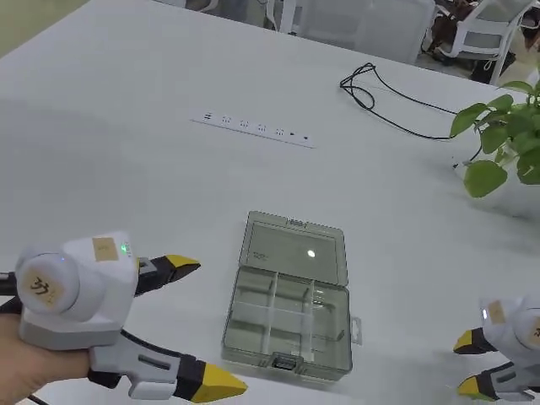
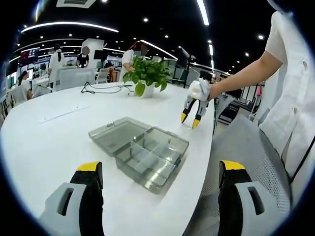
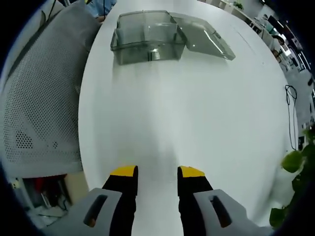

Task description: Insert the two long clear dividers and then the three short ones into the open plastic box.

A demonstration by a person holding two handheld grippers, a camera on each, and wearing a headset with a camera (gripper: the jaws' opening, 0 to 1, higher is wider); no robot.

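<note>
White table [image 1: 126, 101], potted plant [image 1: 483, 177], ceiling lights [image 2: 203, 12]

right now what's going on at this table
A person holds a gripper in each hand over a white table. The left gripper and the right gripper are both open and empty, one on either side of the plastic box and not touching it. The box's lid lies open, and clear dividers already split the box into compartments; their exact count is hard to tell.
</note>
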